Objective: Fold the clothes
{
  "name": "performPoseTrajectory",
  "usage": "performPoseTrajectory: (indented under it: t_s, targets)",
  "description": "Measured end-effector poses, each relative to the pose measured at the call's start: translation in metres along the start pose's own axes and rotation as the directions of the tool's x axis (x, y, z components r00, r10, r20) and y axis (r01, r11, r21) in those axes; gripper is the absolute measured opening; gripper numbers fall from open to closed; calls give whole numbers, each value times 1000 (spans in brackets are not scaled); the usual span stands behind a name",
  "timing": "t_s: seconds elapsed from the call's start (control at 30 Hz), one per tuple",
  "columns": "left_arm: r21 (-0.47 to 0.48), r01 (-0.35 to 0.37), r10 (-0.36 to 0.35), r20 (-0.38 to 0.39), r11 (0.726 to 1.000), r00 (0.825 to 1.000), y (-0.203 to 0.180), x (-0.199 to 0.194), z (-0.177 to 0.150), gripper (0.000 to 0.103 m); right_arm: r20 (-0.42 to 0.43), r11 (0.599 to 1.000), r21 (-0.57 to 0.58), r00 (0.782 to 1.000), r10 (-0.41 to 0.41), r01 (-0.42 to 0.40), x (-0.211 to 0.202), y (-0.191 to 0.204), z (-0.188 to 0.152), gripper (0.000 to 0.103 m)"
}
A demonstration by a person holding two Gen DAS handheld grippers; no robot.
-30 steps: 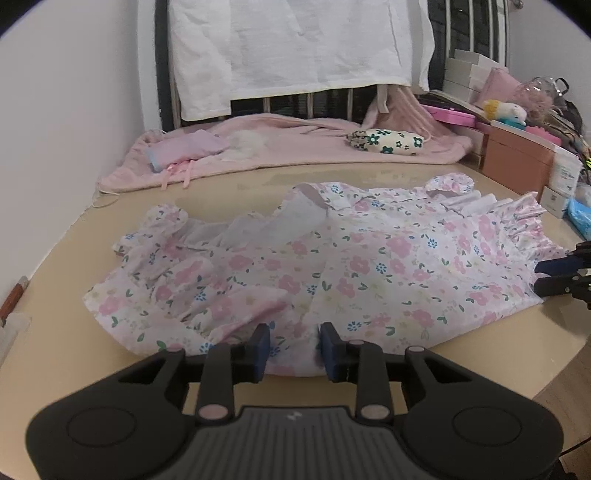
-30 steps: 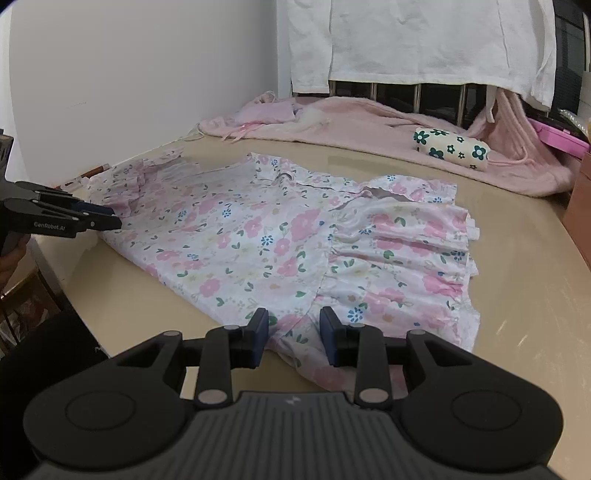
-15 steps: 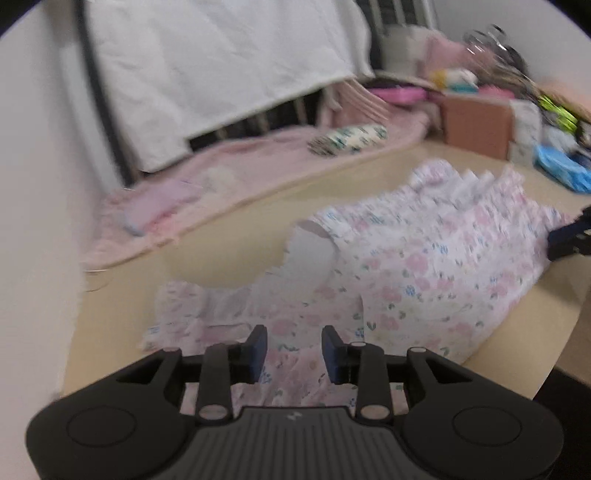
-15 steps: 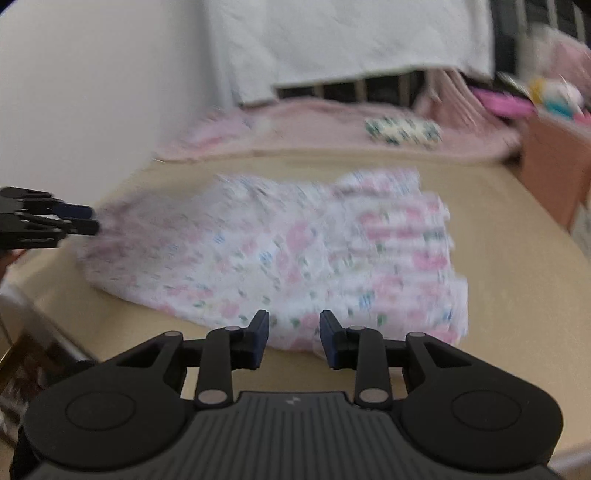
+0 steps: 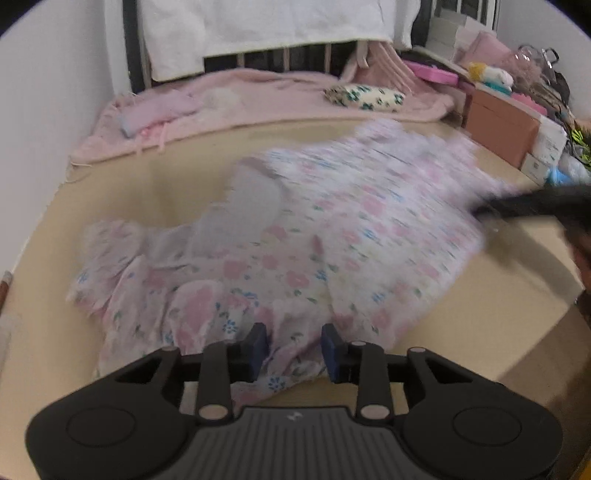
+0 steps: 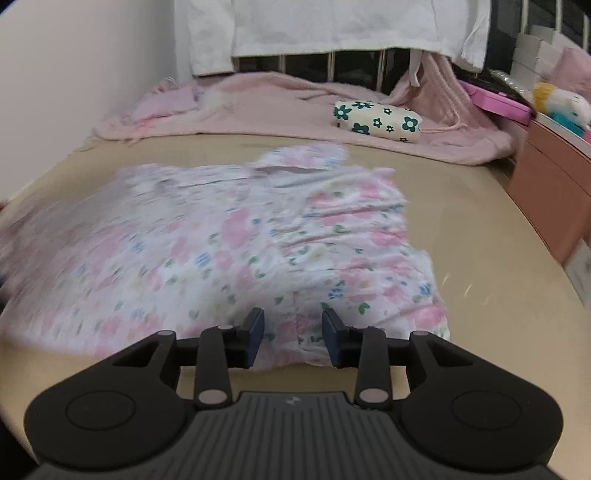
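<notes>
A white dress with pink and blue flowers (image 5: 303,251) lies spread on the beige table (image 5: 155,184); it also shows in the right wrist view (image 6: 229,247). My left gripper (image 5: 293,349) is open, its jaws over the dress's near hem. My right gripper (image 6: 291,338) is open, its jaws over the ruffled near edge of the dress. The right gripper also shows blurred at the right of the left wrist view (image 5: 532,203), at the dress's far side.
A pink blanket (image 5: 236,99) with a floral pouch (image 5: 365,96) lies along the table's back. A white cloth (image 5: 266,29) hangs on a rail behind. Boxes (image 5: 498,125) and clutter stand at the right. The table's front edge is near both grippers.
Both grippers have swung around and now sit closer over the dress's near edges. The right gripper has moved in over the dress's side. The dress looks slightly shifted.
</notes>
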State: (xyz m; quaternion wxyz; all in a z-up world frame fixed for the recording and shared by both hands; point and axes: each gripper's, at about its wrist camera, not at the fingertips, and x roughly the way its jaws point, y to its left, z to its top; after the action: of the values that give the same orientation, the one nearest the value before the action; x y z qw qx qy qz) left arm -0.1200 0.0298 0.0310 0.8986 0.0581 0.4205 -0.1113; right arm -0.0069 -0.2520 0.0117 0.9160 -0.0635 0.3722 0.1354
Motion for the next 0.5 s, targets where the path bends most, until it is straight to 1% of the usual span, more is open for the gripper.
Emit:
performPoseTrajectory:
  t_s: [0.03, 0.07, 0.1, 0.13, 0.17, 0.2, 0.23, 0.27, 0.3, 0.33, 0.37, 0.4, 0.43, 0.47, 0.5]
  targets:
    - [3, 22, -22, -31, 1000, 999, -6, -1, 4, 33, -7, 1000, -8, 1000, 0, 0, 13, -3, 13, 36]
    - [-11, 72, -72, -58, 997, 996, -4, -3, 11, 32, -15, 1000, -8, 1000, -10, 10, 23, -3, 25, 36]
    - [-32, 128, -130, -81, 991, 988, 0, -7, 19, 29, -24, 1000, -4, 999, -23, 22, 32, -2, 35, 35]
    - [-46, 164, -167, -67, 985, 984, 9, -14, 27, 28, -26, 999, 7, 999, -34, 34, 33, 1, 43, 35]
    - [-32, 139, -140, -11, 990, 990, 21, -26, 33, 28, 5, 1000, 3, 1000, -8, 8, 21, 9, 44, 35]
    - [-11, 94, -93, 58, 996, 994, 34, -38, 39, 31, 47, 999, -10, 998, 35, -35, 5, 19, 43, 36]
    - [27, 26, -30, 125, 999, 992, 44, -47, 42, 52, 70, 997, -9, 994, 82, -81, -10, 30, 37, 40]
    - [76, -33, 19, 177, 997, 984, 57, -48, 39, 67, 86, 991, -1, 988, 130, -130, -25, 43, 28, 44]
    - [124, -87, 57, 225, 988, 973, 71, -47, 36, 90, 91, 983, -14, 979, 184, -183, -37, 60, 16, 44]
    - [151, -98, 63, 223, 984, 973, 86, -40, 34, 87, 88, 971, -36, 967, 240, -238, -48, 79, 3, 44]
    - [131, -85, 60, 184, 988, 981, 101, -30, 33, 81, 97, 963, -59, 958, 269, -265, -58, 99, -11, 44]
    - [87, -54, 40, 156, 995, 987, 111, -21, 33, 67, 112, 963, -74, 958, 265, -257, -63, 116, -21, 44]
    - [38, -18, 13, 134, 999, 991, 120, -13, 32, 59, 129, 967, -86, 960, 250, -240, -66, 130, -29, 44]
    - [23, 30, -32, 127, 999, 991, 122, -6, 31, 57, 125, 969, -96, 963, 239, -228, -65, 137, -33, 42]
    - [36, 55, -59, 122, 998, 991, 121, 0, 28, 50, 112, 970, -104, 967, 230, -218, -62, 141, -34, 38]
